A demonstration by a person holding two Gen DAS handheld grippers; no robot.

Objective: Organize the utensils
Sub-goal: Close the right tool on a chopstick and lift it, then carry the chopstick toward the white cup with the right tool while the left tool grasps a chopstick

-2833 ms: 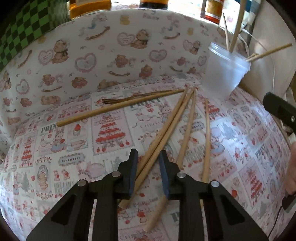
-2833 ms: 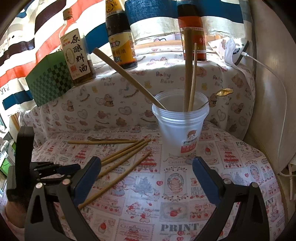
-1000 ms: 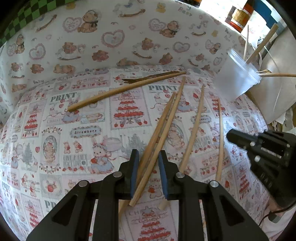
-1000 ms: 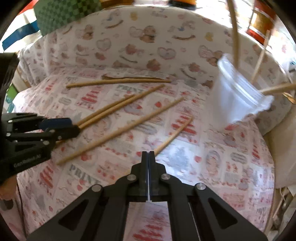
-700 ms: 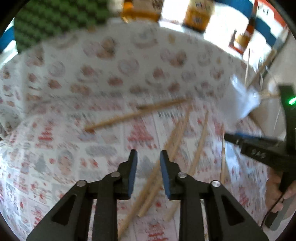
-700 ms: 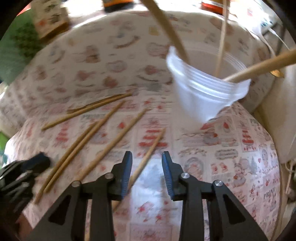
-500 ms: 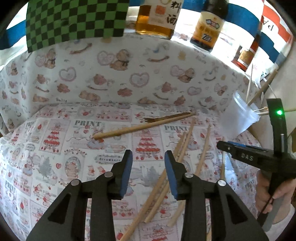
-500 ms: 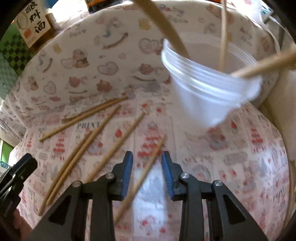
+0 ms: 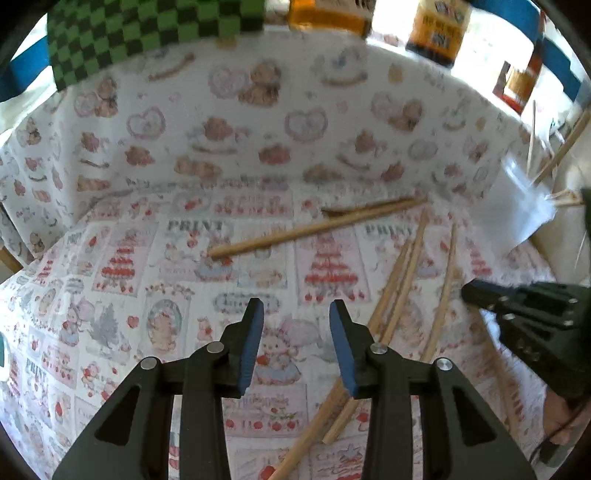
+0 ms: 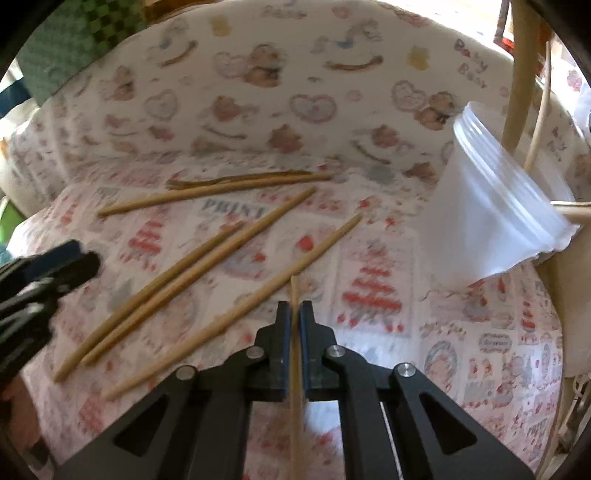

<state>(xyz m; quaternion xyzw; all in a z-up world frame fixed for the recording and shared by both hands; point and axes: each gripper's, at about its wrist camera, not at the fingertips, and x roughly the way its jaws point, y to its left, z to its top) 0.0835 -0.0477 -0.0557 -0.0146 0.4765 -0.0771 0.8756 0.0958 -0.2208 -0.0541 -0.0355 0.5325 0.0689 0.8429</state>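
Several wooden chopsticks lie on the printed cloth (image 10: pixel 369 288). My right gripper (image 10: pixel 294 314) is shut on one thin chopstick (image 10: pixel 295 406), which runs straight back between its pads. Left of it lie a single chopstick (image 10: pixel 258 295) and a pair (image 10: pixel 192 273). A clear plastic cup (image 10: pixel 491 214) at the right holds a few upright sticks. My left gripper (image 9: pixel 295 321) is open over bare cloth with nothing between its fingers. The pair of chopsticks (image 9: pixel 399 280) lies just right of it. The right gripper (image 9: pixel 517 306) shows at the right edge.
A long stick (image 9: pixel 314 229) and a dark fork (image 9: pixel 332 211) lie at the back. Sauce bottles (image 9: pixel 436 33) and a green chequered box (image 9: pixel 147 29) stand on the ledge behind. A person's hand (image 9: pixel 561 417) shows low right. The cup (image 9: pixel 517 206) stands by the wall.
My right gripper opened, moved over the rightmost chopstick and shut on it. My left gripper let go of the chopstick pair, widened its jaws and shifted left of it.
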